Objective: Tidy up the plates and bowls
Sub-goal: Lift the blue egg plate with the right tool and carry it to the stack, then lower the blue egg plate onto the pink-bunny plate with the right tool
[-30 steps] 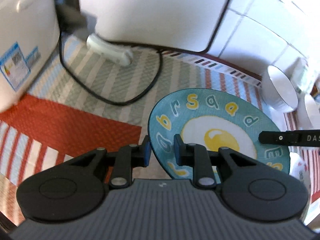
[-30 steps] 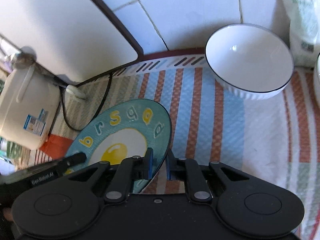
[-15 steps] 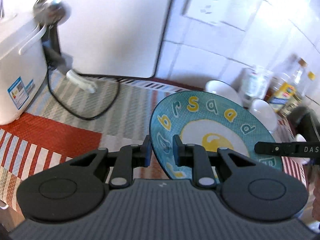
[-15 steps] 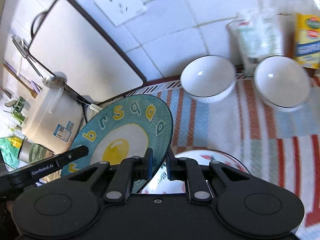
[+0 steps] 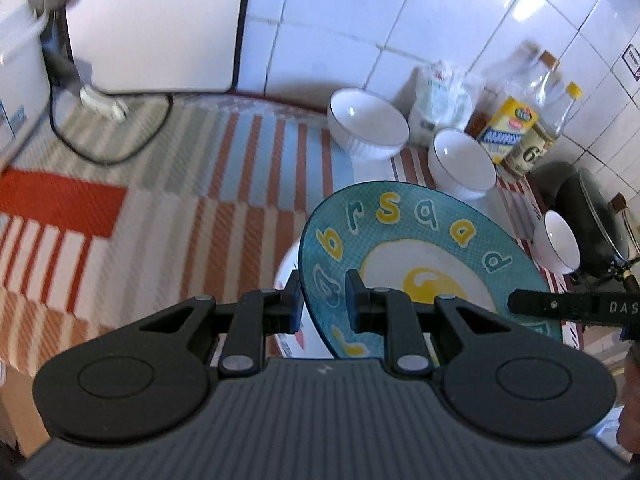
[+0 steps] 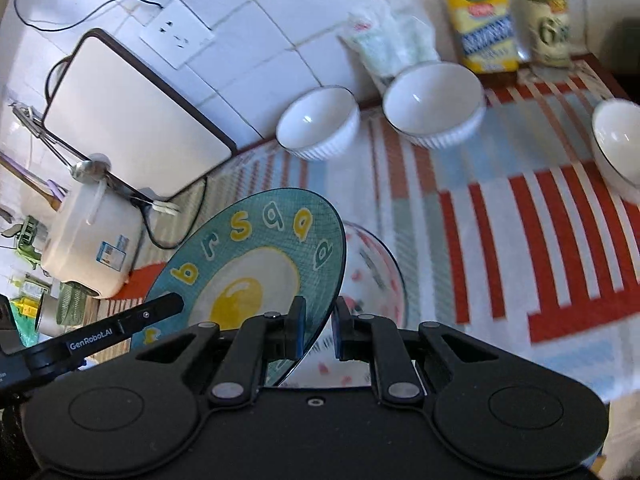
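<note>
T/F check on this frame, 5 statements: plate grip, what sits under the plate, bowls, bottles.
1. Both grippers clamp the teal egg plate. True: left gripper holds one edge, right gripper the opposite edge.
2. The plate lies flat on the mat. False: it is held tilted above the striped mat.
3. A white patterned plate sits beneath it. True.
4. The white bowls are stacked. False: three white bowls stand apart.
5. No bottles are present. False: bottles stand by the tiled wall.
</note>
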Demonstrator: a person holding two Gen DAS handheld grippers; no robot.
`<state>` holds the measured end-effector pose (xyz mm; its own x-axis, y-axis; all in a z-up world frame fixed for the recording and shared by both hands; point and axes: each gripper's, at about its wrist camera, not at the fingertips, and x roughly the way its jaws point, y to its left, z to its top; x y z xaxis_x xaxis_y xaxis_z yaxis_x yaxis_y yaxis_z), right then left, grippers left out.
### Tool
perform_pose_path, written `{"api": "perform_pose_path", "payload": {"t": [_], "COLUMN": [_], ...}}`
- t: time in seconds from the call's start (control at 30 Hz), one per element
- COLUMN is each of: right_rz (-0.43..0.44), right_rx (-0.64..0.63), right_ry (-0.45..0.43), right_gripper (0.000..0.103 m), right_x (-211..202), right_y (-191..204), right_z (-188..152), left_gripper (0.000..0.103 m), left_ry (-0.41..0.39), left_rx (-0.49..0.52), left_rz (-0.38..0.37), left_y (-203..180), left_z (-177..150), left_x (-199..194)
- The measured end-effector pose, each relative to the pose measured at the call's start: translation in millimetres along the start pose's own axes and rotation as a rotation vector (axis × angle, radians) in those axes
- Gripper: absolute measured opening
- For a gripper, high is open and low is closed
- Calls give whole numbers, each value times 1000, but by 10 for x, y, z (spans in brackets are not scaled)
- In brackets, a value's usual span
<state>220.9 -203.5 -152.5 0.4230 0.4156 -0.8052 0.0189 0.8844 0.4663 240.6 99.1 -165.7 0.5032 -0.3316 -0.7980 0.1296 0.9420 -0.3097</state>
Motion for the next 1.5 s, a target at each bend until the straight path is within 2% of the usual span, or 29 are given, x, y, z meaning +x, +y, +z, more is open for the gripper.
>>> {"api": "perform_pose_path", "payload": {"t": [0.1,0.2,0.4,0.57,0.77,0.87,0.97,1.1,1.3,1.5], "right_rz": [-31,-36,-43,-73,-96,-139,-190,-236,-245,-236], "right_rx": [10,37,71,92,67,24,-16,-47,-34,11], "right_ry": [19,56,107,121,137,135,153,130,124,69], "right_gripper": [18,18,18,18,18,22,27,32,47,51], "right_x": [31,114,240,302,410,477,550,617,743,771], "right_y": [-105,-213,-413,-418,-349,-271,-193,-109,-51,-82], "right_z": [-95,-152,-186,-245,-258,-251,-237,-208,-207,-314], "left_gripper": [20,20,20,20,20,20,20,21,22,24], "left_ry": [39,79,143,184,225,264,268,287,329,362], "left_rx": [-62,-31,-73,-115,-100,-84,-62,-42,-26,13], "left_rz": [-21,9,-10,-8,17,25,44,48,70,79], "left_y": [12,-44,-28,36,97,89,51,65,75,31], "left_z": [-83,-160,-279,-357,-280,-254,-242,-165,28,82], "left_x": [104,208,360,463,566,633,658,709,812,863]}}
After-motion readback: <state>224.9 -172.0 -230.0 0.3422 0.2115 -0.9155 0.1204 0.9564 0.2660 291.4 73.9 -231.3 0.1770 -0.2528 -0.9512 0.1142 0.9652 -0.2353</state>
